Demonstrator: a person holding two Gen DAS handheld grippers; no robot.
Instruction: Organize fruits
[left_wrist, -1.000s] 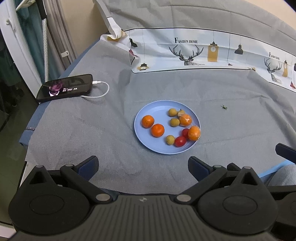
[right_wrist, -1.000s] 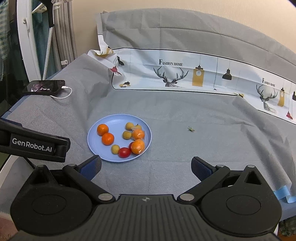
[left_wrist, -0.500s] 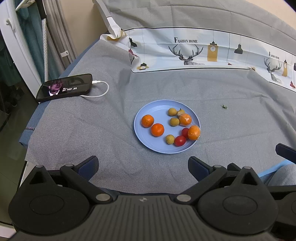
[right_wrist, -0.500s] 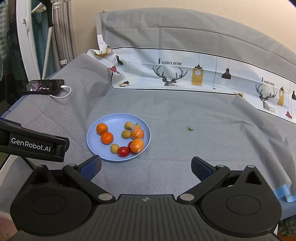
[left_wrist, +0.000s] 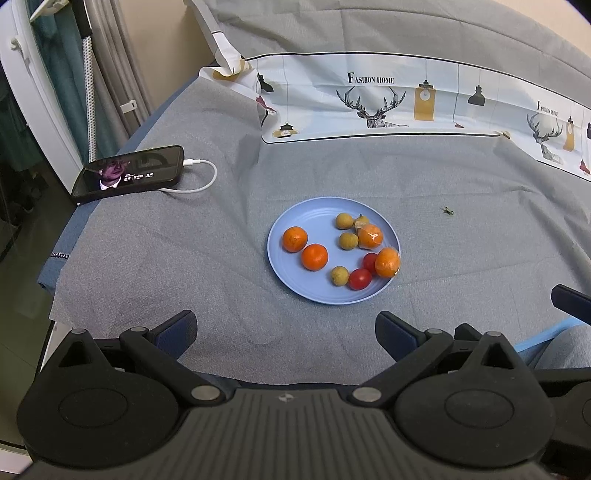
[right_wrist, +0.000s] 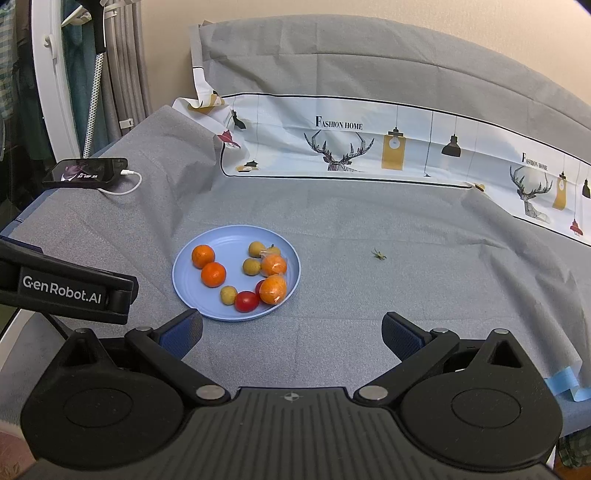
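A light blue plate (left_wrist: 295, 280) (right_wrist: 184, 273) lies on the grey cloth with fruit on it. Two bare oranges (left_wrist: 294, 239) (right_wrist: 213, 274) sit on its left side. Two plastic-wrapped oranges (left_wrist: 387, 262) (right_wrist: 273, 290) are on its right. Between them lie small yellow-brown fruits (left_wrist: 348, 240) (right_wrist: 252, 266) and red tomatoes (left_wrist: 359, 278) (right_wrist: 246, 301). My left gripper (left_wrist: 286, 332) stands open, nothing between its fingers, short of the plate's near rim. My right gripper (right_wrist: 291, 334) is open and holds nothing, to the right of the plate's near edge.
A phone (left_wrist: 129, 173) (right_wrist: 85, 172) with a white cable lies at the table's far left edge. A printed sheet (left_wrist: 406, 99) (right_wrist: 369, 147) runs along the back. A small green stem (left_wrist: 447, 211) (right_wrist: 378, 254) lies right of the plate. Blue tape (right_wrist: 567, 384) sits at the right.
Both grippers have drifted very slightly; the plate sits a touch lower-left in the right wrist view. Nothing was taken hold of or let go.
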